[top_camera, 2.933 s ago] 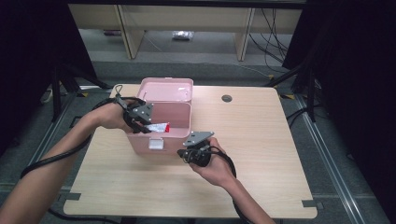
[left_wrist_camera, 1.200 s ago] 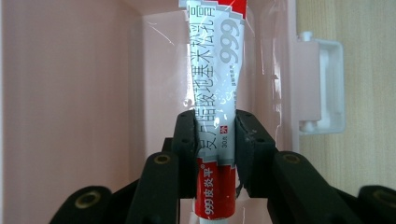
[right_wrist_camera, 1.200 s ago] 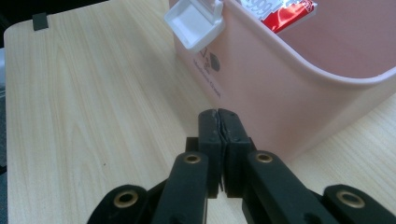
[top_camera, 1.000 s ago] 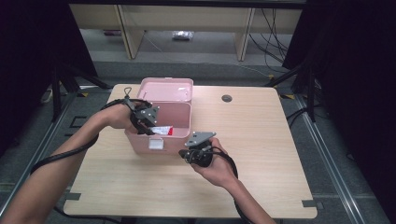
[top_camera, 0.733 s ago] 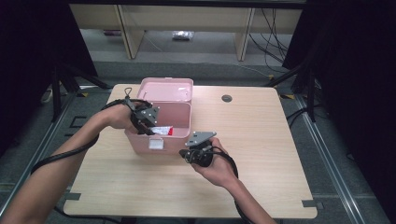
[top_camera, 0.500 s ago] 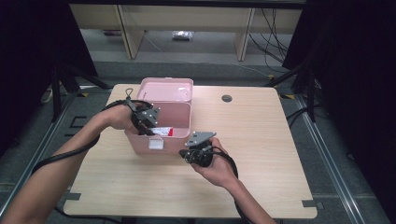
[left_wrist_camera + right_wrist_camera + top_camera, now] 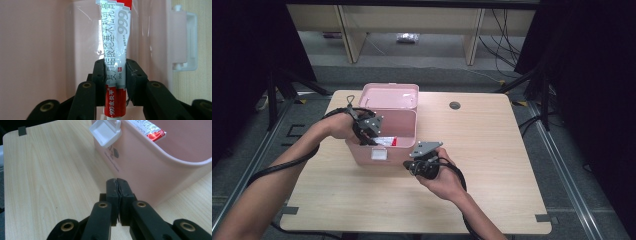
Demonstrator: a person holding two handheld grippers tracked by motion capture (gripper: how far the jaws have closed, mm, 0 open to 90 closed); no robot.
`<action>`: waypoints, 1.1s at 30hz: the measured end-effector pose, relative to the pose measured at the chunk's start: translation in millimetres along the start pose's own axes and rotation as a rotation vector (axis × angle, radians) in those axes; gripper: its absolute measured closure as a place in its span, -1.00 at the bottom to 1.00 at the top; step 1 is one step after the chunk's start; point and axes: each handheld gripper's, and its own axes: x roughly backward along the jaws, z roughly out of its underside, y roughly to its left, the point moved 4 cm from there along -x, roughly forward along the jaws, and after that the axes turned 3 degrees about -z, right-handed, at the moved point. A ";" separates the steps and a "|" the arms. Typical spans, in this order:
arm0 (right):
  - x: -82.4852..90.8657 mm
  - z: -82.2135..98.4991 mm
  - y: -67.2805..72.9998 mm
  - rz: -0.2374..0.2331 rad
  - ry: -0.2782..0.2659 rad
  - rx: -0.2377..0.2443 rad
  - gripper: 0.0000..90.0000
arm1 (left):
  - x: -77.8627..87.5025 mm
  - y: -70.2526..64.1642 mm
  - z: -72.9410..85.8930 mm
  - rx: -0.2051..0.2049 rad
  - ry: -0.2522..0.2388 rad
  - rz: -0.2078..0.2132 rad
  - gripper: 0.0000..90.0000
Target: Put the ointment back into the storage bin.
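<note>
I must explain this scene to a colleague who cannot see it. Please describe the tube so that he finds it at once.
Start at the open pink box on the wooden table, its lid standing up behind it. Over its opening, the left tool is shut on a soft tube. It alone is white with red ends and printed grey characters; everything around it is plain pink.

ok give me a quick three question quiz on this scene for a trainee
1. True or false: the left gripper is shut on a red and white tube.
2. Where is the tube's printed end? A) on the wooden table B) over the open pink box C) on the box's lid
3. In one word, how do the right gripper's jaws stand beside the box?

Key
1. true
2. B
3. shut, with nothing between them
</note>
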 end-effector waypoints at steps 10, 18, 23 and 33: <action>0.2 -0.2 0.2 -0.006 0.014 0.004 0.98 | -4.4 1.8 2.6 0.012 0.009 0.007 0.59; -0.1 0.0 0.1 -0.004 0.019 0.007 0.98 | -6.5 2.9 4.7 0.016 0.013 0.006 0.59; -0.1 -0.6 1.3 -0.010 0.017 -0.003 0.98 | -8.1 2.7 4.8 0.035 0.011 0.010 0.58; -0.9 -1.6 0.5 -0.008 0.007 0.011 0.98 | -10.6 4.8 6.0 0.036 0.014 0.011 0.58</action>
